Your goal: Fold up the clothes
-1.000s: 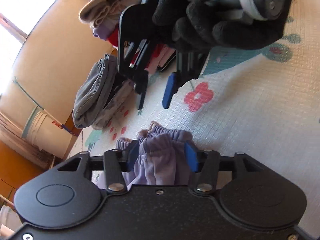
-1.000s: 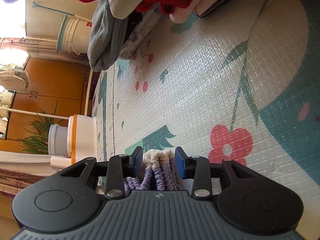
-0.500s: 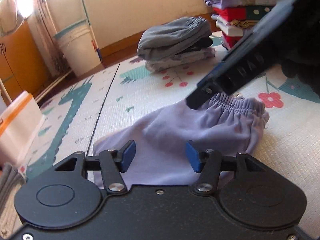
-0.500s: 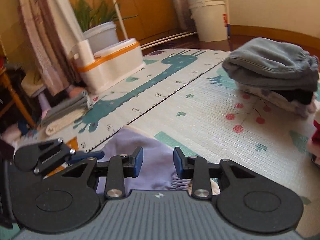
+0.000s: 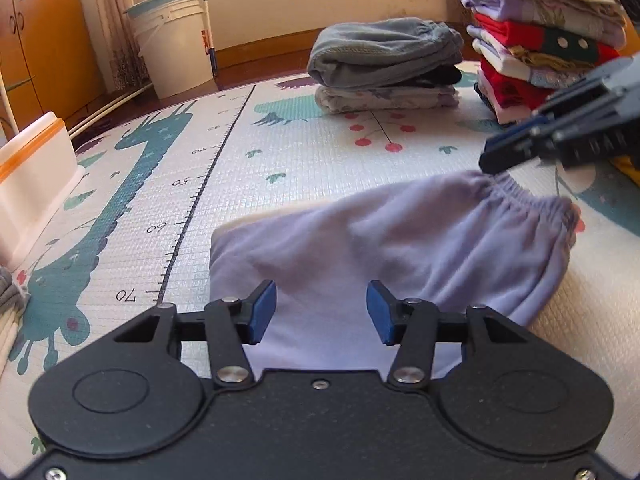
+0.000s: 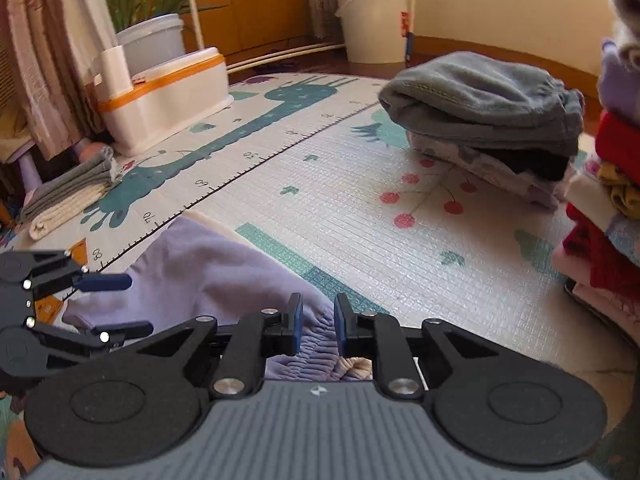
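At lower centre, the left claw point(image 5: 321, 312) now stands spread and empty, having let go of the purple shorts point(image 5: 400, 248), which lie flat on the play mat point(image 5: 304, 152) instead of hanging. The right claw point(image 6: 316, 322), lower centre, still pinches the waistband. Beyond, upper right, folded stacks point(image 5: 384, 64) wait; folding can begin.

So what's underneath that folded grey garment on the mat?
The grey garment tops a small pile: a dark item peeks out beneath it, then a pale patterned piece resting on the play mat. How many layers are hidden inside cannot be seen.
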